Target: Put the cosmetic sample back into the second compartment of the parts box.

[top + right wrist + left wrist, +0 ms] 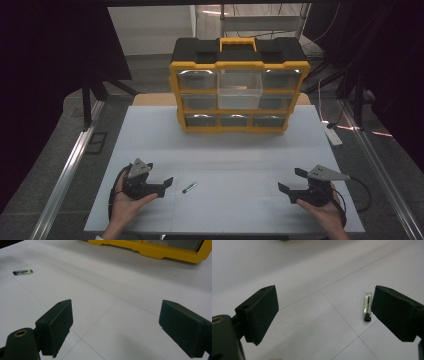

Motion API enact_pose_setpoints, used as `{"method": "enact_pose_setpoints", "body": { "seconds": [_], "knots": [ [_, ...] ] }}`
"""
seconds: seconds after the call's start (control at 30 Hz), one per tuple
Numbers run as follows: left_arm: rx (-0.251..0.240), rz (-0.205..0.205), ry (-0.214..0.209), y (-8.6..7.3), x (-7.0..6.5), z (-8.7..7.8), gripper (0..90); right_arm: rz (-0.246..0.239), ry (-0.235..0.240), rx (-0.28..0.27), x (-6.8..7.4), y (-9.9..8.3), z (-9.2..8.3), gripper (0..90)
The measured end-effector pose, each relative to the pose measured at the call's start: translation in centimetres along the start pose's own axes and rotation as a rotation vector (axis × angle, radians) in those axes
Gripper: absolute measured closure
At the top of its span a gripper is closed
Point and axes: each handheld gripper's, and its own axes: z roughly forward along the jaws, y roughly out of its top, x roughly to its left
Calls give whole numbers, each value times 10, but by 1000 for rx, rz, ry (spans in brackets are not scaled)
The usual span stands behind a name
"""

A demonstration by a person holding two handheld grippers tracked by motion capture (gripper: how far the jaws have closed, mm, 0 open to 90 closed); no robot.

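While one drawer [240, 90] juts out, the organizer [239, 84] stands upright.

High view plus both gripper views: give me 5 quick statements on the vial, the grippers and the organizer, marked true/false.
1. The small clear vial lies flat on the white table. True.
2. The left gripper is shut on the vial. False: its jaws stand wide open, and the vial lies on the table just ahead of them, near one jaw.
3. The right gripper is open and holds nothing. True.
4. Every drawer of the yellow organizer is pushed in. False: the top middle drawer is pulled out.
5. The vial lies closer to the right gripper. False: it lies next to the left gripper.
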Motion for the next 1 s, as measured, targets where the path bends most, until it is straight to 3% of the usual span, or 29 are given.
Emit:
{"method": "enact_pose_setpoints", "body": {
  "seconds": [0.27, 0.67, 1.0],
  "knots": [
    [5, 27, -33, 10, -5, 0, 78, 7, 4, -4, 1, -1, -1, 123],
    [-3, 46, -51, 25, -9, 1, 78, 2, 5, 0, 0, 0, 1, 125],
    [36, 72, -92, 31, -15, 4, 83, 4, -4, 1, -1, -1, 0, 127]
  ]
}}
